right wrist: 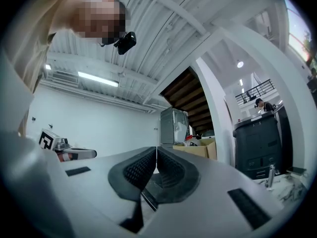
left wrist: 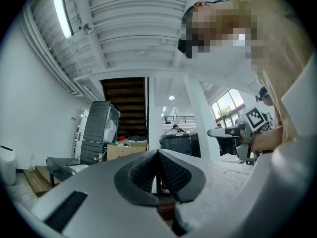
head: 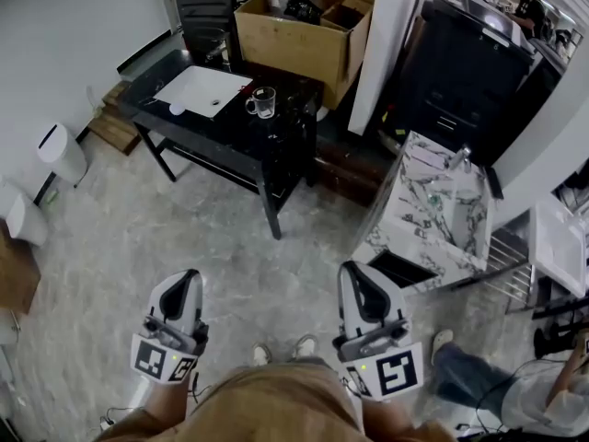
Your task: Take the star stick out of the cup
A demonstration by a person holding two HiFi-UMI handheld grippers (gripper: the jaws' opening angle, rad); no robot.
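Head view looks steeply down; both gripper views apparently share the box (left wrist: 126, 150).

Bright, even daylight and ceiling tube (left wrist: 62, 9) glow; fisheye warp; dark corners

We see a black worktop (head: 235, 134) standing on a pale, marbled floor (head: 193, 242), with a white rectangular tray (head: 204, 90) lying flat towards its left end. Behind it sits an open cardboard box (head: 294, 46) full of clutter, just beside a white pillar (head: 391, 35). Right of the pillar stands a dark cabinet (head: 460, 86), and nearer us a marble-patterned sink unit (head: 433, 212). A white bin (head: 61, 153) stands by the left wall, near some wooden steps (head: 112, 125). A person (head: 543, 392) sits low at the right edge.
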